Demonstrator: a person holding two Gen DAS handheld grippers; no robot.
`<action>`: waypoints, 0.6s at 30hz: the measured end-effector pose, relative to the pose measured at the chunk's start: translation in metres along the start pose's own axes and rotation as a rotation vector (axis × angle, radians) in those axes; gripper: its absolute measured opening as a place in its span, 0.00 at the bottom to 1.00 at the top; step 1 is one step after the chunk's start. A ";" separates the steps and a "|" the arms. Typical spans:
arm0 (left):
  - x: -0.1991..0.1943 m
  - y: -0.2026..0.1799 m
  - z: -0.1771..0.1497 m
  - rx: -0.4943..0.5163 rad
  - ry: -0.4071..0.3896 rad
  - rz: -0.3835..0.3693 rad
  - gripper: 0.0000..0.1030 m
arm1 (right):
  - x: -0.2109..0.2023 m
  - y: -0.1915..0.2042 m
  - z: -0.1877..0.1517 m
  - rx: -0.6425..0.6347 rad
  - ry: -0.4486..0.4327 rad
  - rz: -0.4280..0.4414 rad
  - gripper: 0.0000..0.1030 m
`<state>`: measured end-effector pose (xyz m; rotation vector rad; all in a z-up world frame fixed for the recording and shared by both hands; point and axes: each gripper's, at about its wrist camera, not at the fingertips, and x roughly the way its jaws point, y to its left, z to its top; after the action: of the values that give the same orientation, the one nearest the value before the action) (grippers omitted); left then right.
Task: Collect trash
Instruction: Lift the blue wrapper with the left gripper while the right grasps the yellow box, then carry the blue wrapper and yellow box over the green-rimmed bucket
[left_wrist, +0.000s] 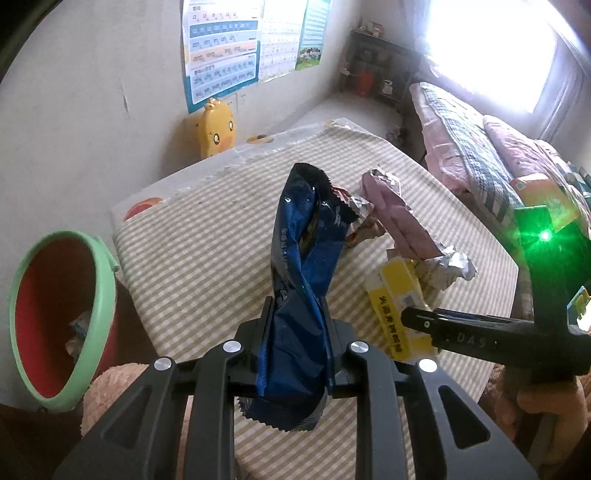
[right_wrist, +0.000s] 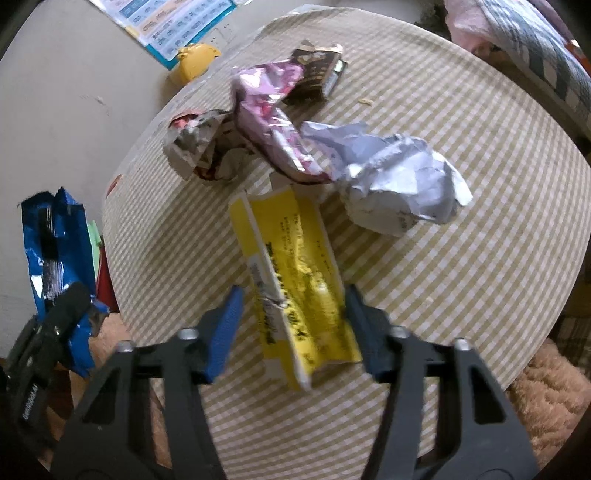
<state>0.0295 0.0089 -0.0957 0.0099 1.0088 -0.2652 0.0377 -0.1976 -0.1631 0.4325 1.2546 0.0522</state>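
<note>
A home bedroom: bed (left_wrist: 480, 155) with quilts, learning posters (left_wrist: 221, 51), duck toy (left_wrist: 216, 127).

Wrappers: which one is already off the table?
The blue wrapper, pinched upright in the left gripper. The yellow one lies between the right gripper's jaws; the pink one lies untouched.
</note>
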 end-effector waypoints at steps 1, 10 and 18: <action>-0.001 0.000 0.001 -0.003 0.000 0.001 0.19 | 0.001 0.004 0.001 -0.008 -0.002 -0.002 0.40; -0.029 0.007 -0.002 -0.018 -0.060 0.008 0.19 | 0.004 0.012 -0.004 -0.050 -0.024 -0.051 0.36; -0.075 0.013 -0.007 -0.013 -0.171 0.006 0.19 | -0.025 0.018 -0.024 -0.081 -0.086 -0.083 0.34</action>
<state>-0.0114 0.0389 -0.0378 -0.0210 0.8407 -0.2495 0.0109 -0.1807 -0.1398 0.3093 1.1802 0.0142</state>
